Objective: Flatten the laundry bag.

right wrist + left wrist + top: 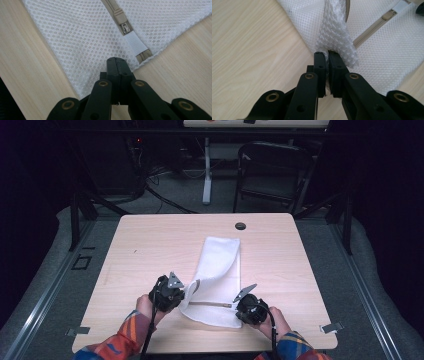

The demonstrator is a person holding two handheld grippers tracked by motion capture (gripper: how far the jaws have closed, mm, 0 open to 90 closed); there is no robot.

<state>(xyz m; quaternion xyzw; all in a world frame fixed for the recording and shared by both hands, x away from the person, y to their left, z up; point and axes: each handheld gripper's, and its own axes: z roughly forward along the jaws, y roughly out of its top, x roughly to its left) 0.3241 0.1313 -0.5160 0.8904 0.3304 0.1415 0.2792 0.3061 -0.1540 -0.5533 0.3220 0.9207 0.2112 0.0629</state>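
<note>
A white mesh bag (220, 265) with a beige zipper (212, 304) lies lengthwise on the wooden table (150, 245). My left gripper (186, 292) is at the bag's near left corner. In the left gripper view it (326, 53) is shut on a raised fold of mesh (335, 37), lifted off the rest of the bag (387, 50). My right gripper (239, 307) is at the near right corner. There its jaws (116, 59) are shut, tips on the flat mesh edge (82, 37), just short of the zipper pull (124, 26). No mesh shows pinched between them.
A dark cable hole (240, 226) sits near the table's far edge. Bare wood lies left and right of the bag. Beyond the table stand a black chair (272, 170) and a white desk leg (207, 170). A person's hands in plaid sleeves hold both grippers.
</note>
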